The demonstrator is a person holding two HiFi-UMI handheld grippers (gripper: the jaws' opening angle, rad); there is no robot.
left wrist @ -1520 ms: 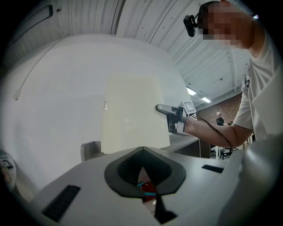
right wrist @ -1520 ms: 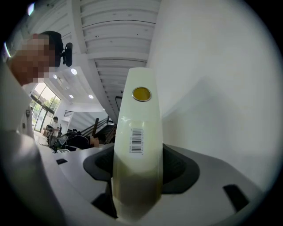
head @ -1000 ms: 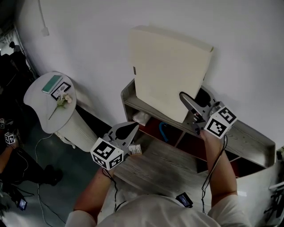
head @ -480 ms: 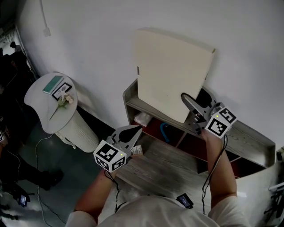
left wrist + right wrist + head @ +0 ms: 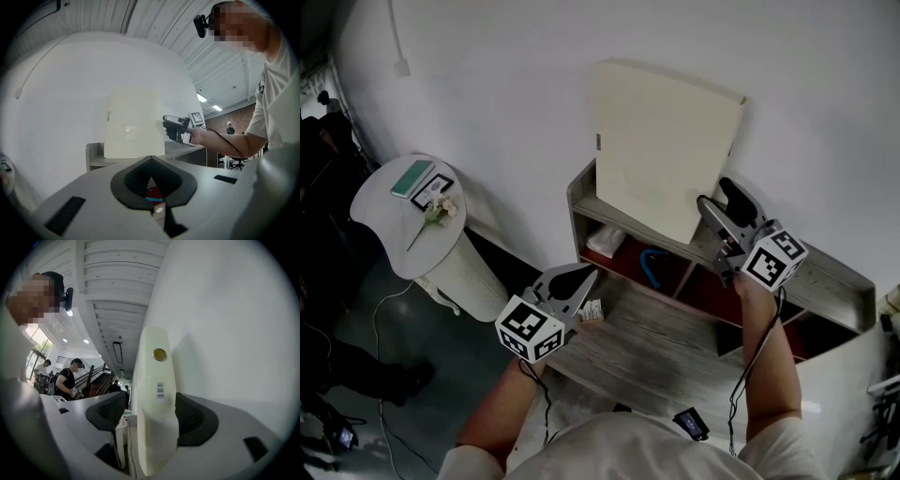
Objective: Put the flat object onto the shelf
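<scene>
My right hand-held gripper point(image 5: 724, 208) has just been opening. Its jaws stand wide apart with the lower right edge of the flat cream square panel point(image 5: 661, 150) between them, one pad visibly clear of it. The panel stands upright on top of the grey wooden shelf point(image 5: 830, 286), close against the white wall point(image 5: 487, 75). A blue hooked thing point(image 5: 652, 264) lies in a compartment below. My left hand-held gripper point(image 5: 575, 279), jaws together, hovers over the grey wooden table point(image 5: 656, 352). A round white side table point(image 5: 380, 211) stands well apart at the left.
</scene>
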